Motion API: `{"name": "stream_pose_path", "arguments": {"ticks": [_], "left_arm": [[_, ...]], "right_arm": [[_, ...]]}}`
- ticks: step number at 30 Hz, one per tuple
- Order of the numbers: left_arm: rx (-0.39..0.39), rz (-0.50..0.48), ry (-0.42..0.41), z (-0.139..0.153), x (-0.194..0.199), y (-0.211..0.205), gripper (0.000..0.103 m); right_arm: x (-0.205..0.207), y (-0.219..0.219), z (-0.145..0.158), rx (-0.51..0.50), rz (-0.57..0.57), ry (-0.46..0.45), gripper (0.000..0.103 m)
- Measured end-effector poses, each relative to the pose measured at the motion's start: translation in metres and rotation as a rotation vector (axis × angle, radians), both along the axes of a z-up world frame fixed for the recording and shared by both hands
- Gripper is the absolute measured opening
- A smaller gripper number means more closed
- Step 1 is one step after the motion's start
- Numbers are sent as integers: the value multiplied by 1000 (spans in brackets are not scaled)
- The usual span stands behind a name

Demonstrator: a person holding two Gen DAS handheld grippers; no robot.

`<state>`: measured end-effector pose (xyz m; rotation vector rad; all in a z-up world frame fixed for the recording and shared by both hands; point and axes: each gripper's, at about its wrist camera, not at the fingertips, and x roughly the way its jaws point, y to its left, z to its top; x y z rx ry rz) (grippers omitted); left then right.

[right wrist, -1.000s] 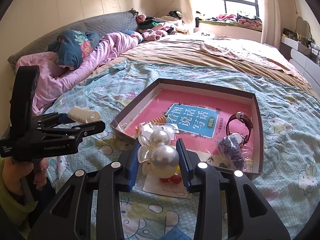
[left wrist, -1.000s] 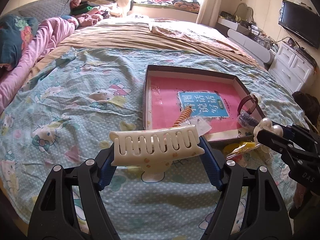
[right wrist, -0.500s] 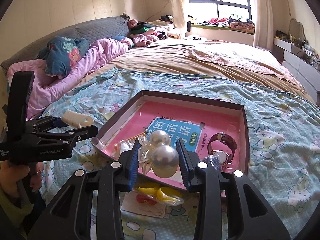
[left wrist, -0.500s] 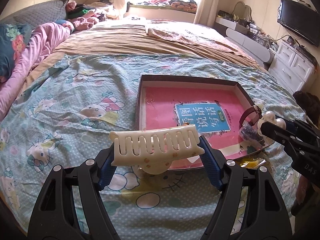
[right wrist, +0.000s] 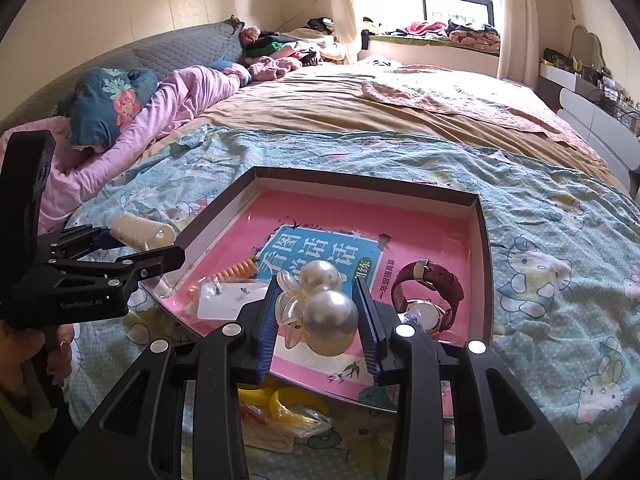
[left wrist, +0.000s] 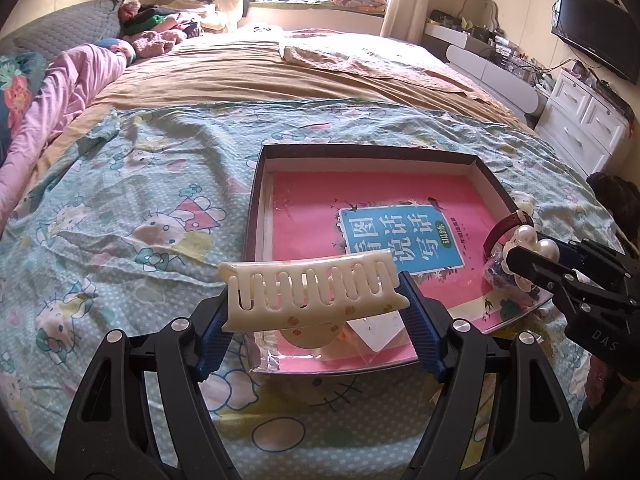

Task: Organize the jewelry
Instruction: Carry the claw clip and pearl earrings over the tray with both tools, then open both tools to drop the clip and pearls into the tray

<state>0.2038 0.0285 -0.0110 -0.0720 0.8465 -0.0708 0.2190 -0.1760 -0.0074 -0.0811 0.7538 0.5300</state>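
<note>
Both claws loaded above the tray.
My left claw grips a cream hair clip; my right claw grips a pearl clip.

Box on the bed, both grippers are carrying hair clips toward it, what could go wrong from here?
The box sits on a soft, rumpled quilt, so a hard set-down could tip it.

The pearl clip in the right gripper hangs above the watch and may land on it.

The left gripper pinches the comb clip only by its ends; it could twist free.
</note>
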Motion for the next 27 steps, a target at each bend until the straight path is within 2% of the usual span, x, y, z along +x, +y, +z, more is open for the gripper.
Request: {"name": "stream_pose_path", "arguments": {"ticks": [21,27], "left_arm": [[-10,1,55,-26,15,4,67],[-15,-2,52,-26,15,4,71]], "right_arm": [[16,17,-28,-47,40,64,34],[17,21,-32,-54,47,73,34]]}}
